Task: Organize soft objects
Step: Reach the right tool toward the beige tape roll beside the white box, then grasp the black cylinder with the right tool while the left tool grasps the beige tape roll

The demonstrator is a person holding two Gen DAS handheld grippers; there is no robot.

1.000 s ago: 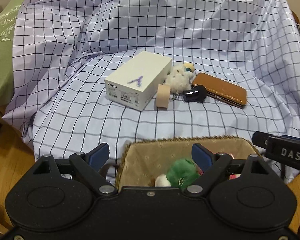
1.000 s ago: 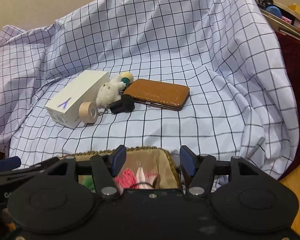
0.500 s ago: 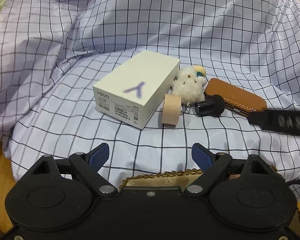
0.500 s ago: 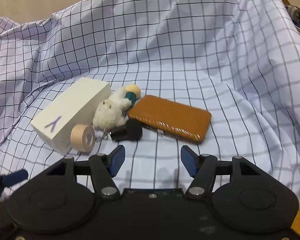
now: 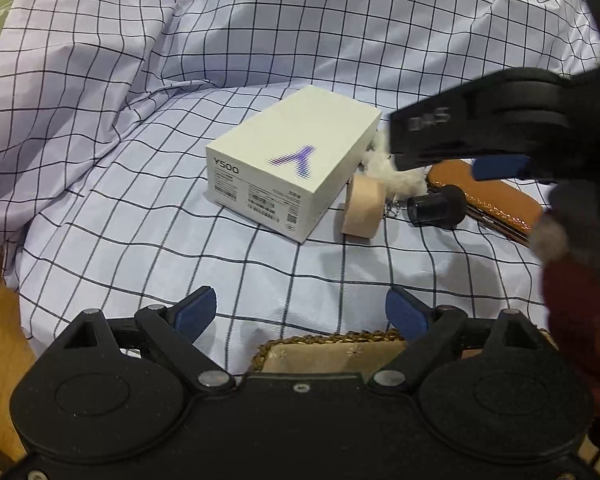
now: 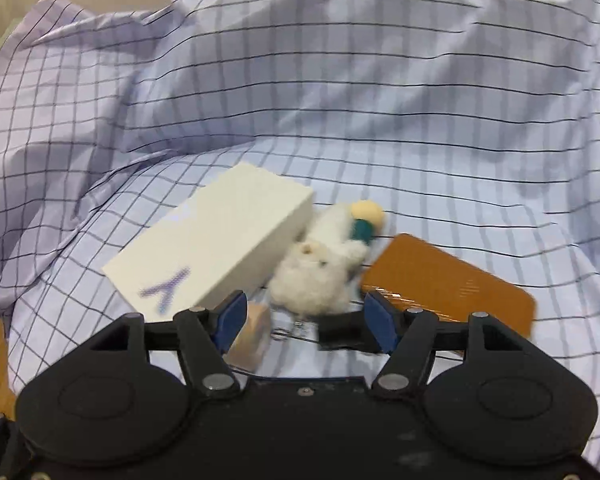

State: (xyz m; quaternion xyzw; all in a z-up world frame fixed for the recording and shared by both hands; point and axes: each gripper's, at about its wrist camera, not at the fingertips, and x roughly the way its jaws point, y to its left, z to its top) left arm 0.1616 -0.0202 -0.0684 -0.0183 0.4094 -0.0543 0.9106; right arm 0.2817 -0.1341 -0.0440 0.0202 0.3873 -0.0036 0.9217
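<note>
Two views, different coverage. Left wrist view shows the basket (image 5: 332,350) rim just under the left gripper (image 5: 300,312), plus the right gripper (image 5: 496,168) from the side, hanging over the plush (image 5: 396,172) and hiding most of it. Right wrist view shows no basket, but gives the plush (image 6: 320,276) nearly whole: white, fluffy, with a teal and yellow bit at its far end.

Plush lies on the checked cloth (image 5: 100,120), touching the white box (image 5: 292,160) on one side, wallet (image 5: 496,200) just beside it on the other. Tape roll (image 5: 362,210) and a black fob (image 5: 436,210) sit in front of it, nearer both cameras.

Right gripper (image 6: 306,322): jaws roughly half open and have just been opening. Plush sits straight ahead, centred on the gap, its near edge just past the fingertips; can't tell if it's inside yet. Pads aren't on it. Frame is motion-blurred. Roll (image 6: 252,334) is behind the left finger, fob (image 6: 340,334) by the right one.

Left gripper: jaws wide, just opened a bit more, holding nothing; only bare cloth between them. Plush is well ahead and to the right.
</note>
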